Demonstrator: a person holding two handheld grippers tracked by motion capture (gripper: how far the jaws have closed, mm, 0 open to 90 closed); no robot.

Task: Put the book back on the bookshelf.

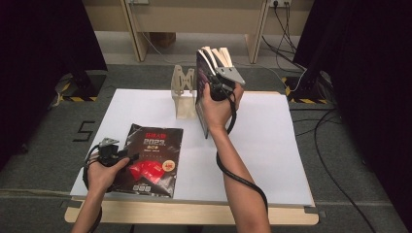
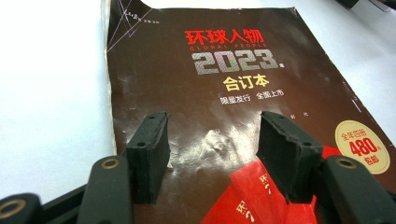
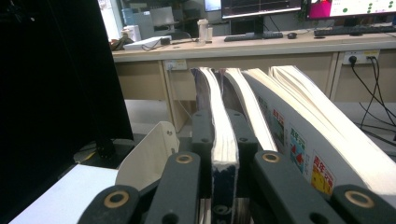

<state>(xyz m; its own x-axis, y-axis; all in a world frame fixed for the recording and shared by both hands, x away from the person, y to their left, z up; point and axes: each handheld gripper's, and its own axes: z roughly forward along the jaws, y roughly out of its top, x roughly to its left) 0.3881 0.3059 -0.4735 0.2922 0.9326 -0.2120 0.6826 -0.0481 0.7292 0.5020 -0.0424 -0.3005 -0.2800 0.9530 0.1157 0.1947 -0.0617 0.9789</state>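
The right tongs (image 3: 224,154) clamped an upright book (image 1: 206,92) beside the wooden stand (image 1: 183,97) near the desk's (image 1: 272,145) far edge. The left tongs (image 2: 212,154) stood wide above the flat magazine (image 2: 224,102) near the front-left corner.

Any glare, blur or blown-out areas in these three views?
High view: soft and dim, corners dark, white table sheet evenly lit. Left gripper view: glare patches on the glossy magazine cover, white sheet nearly blown out, near tool jaws slightly soft. Right gripper view: held book sharp enough, page edges bright, left side dark behind a black curtain, monitors overexposed.
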